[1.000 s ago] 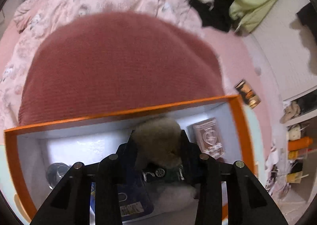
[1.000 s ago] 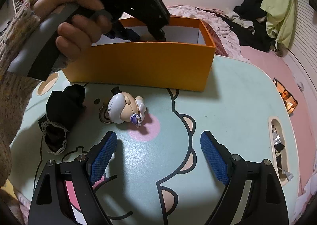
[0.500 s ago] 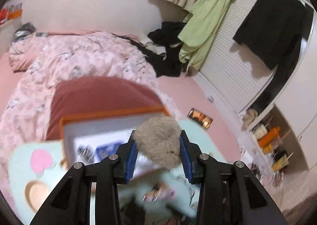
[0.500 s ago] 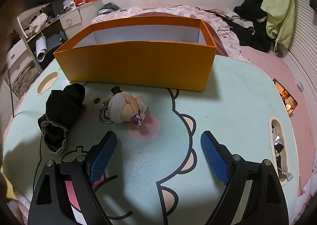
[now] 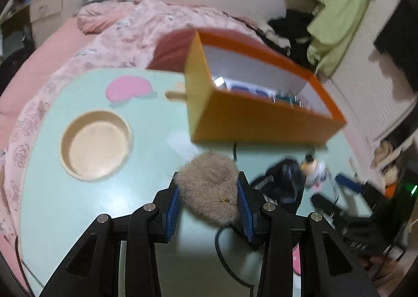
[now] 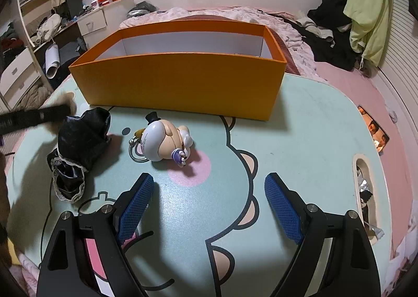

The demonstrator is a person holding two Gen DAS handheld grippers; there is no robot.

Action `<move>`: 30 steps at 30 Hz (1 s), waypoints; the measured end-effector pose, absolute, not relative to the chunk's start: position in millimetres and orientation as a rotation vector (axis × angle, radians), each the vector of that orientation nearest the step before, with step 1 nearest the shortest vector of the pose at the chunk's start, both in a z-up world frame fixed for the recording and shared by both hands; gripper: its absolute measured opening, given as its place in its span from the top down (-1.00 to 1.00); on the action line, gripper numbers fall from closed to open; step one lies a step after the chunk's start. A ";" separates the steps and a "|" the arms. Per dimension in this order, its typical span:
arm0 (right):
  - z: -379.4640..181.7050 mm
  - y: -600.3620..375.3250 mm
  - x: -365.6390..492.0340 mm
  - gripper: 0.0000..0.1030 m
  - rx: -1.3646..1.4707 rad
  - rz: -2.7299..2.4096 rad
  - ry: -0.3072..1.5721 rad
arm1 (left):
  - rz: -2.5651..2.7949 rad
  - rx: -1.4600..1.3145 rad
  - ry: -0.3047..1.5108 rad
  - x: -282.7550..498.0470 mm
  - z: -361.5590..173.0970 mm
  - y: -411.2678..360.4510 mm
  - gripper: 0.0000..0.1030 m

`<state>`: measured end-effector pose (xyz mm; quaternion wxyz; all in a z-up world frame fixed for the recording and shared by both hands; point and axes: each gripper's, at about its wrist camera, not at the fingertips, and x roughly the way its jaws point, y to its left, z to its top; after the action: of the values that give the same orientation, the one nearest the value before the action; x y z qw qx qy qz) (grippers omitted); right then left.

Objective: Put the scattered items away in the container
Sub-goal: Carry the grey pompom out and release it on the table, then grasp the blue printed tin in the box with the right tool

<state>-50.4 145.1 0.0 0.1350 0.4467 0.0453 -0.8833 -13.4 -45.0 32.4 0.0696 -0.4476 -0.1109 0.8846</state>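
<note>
Two wrist views, tidy-up task, orange box on mint table.
Left wrist: left gripper (image 5: 209, 201) clamped on grey fur ball (image 5: 209, 187) between both pads, above table (image 5: 78, 205), outside orange box (image 5: 261, 119). Right wrist: right gripper (image 6: 209, 200) spread wide, empty; figurine keychain (image 6: 164, 144) ahead of left finger, untouched; black pouch (image 6: 78, 148) further left.
</note>
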 end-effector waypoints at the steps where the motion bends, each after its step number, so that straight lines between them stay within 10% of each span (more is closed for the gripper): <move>1: 0.2 144.4 -49.3 -0.69 1.294 -2.560 0.131 | 2.668 -1.330 -0.298 -11.0 32.6 -38.0 0.26; 4: 0.9 146.1 -48.3 -0.69 1.296 -2.572 0.105 | 2.640 -1.314 -0.274 -8.4 32.1 -25.8 0.21; 10: 15.0 174.8 -47.1 -0.66 1.210 -2.603 -0.136 | 2.677 -1.234 -0.308 3.2 41.0 -36.0 -0.51; 18: 79.4 149.1 -99.0 -0.49 1.027 -2.575 -0.120 | 2.716 -1.174 -0.233 14.8 47.1 -33.9 -0.52; 30: 19.9 54.8 -204.9 -0.19 1.678 -2.149 -0.078 | 2.784 -1.084 -0.314 24.1 55.0 -61.5 -0.52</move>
<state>-204.9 54.8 19.9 0.2055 0.6020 -0.0279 -0.7711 24.1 -61.5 55.0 0.0688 -0.3601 -0.1044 0.9245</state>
